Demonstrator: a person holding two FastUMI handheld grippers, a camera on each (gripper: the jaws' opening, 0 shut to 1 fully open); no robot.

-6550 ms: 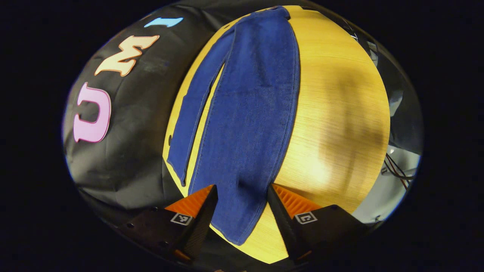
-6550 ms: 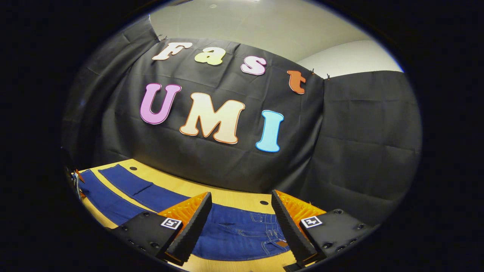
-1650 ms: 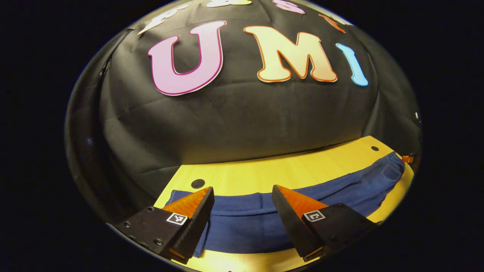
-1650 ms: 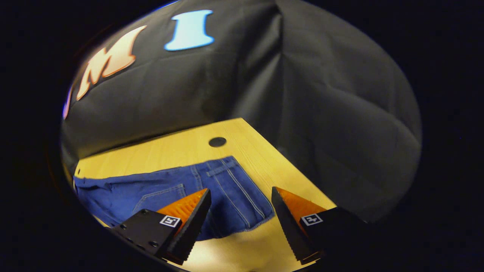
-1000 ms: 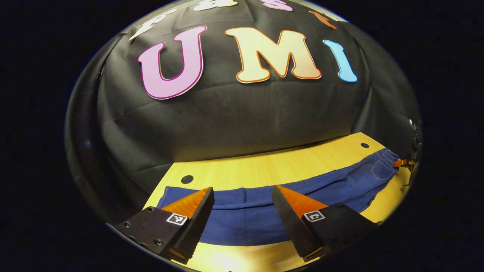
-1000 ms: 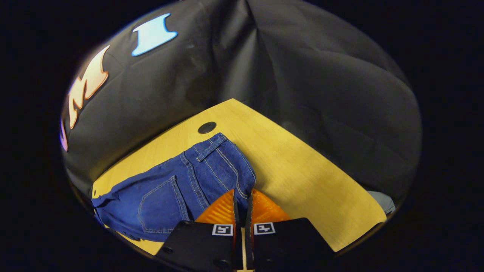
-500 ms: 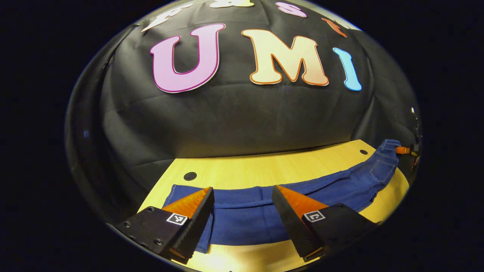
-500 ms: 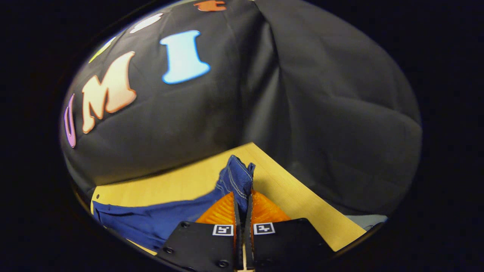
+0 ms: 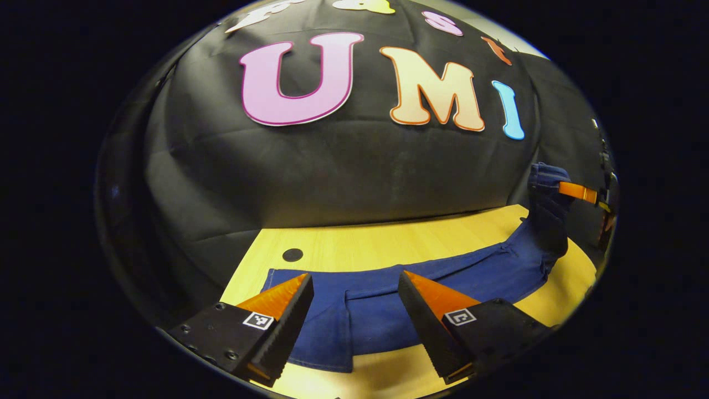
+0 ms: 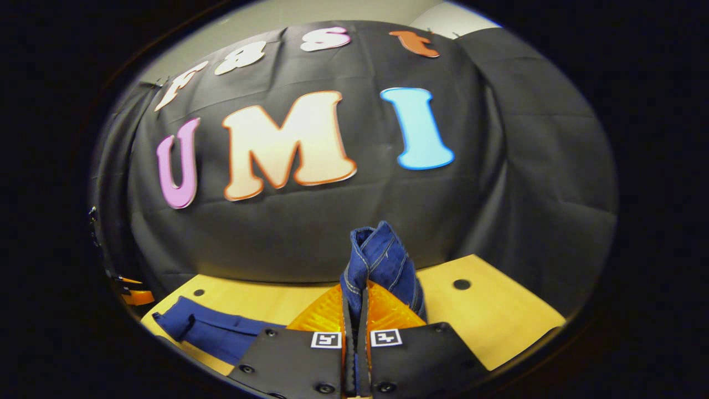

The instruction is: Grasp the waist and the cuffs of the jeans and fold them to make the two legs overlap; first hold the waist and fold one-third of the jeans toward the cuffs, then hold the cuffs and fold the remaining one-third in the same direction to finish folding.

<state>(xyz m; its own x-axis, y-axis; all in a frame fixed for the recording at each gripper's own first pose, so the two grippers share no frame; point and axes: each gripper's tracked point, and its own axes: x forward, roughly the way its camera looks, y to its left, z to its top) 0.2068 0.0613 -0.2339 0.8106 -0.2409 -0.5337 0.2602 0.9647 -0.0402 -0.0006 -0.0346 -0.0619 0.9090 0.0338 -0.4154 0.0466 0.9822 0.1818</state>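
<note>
I see the dark blue denim jeans (image 9: pixel 388 310) stretched sideways across the pale yellow wooden desk (image 9: pixel 388 244), close to its near edge, with the black cloth wall behind. In the left gripper view my left claw (image 9: pixel 354 288) hangs just above the cuff end of the jeans with its two fingers spread wide apart; denim shows in the gap between them and nothing is pinched. I cannot tell whether the fingertips touch the cloth. The cuff end lies flat at the left of that view, its hem near a small round black hole in the desk (image 9: pixel 292 255).

Far to the right in the same view the jeans rise off the desk, and the waist end (image 9: pixel 545 188) is held up against the wall cloth by the other gripper, seen small at the edge.

In the right gripper view my right claw (image 10: pixel 356 310) is clamped tight on the waist (image 10: pixel 379 260): both fingers press on a bunched fold of denim with pale stitching, which stands up above the fingertips. The desk (image 10: pixel 498 321) lies below it, with another round black hole (image 10: pixel 461 284) at the right. At the left of that view the cuff end of the jeans (image 10: pixel 205 327) rests flat on the desk, well apart from the raised waist.
</note>
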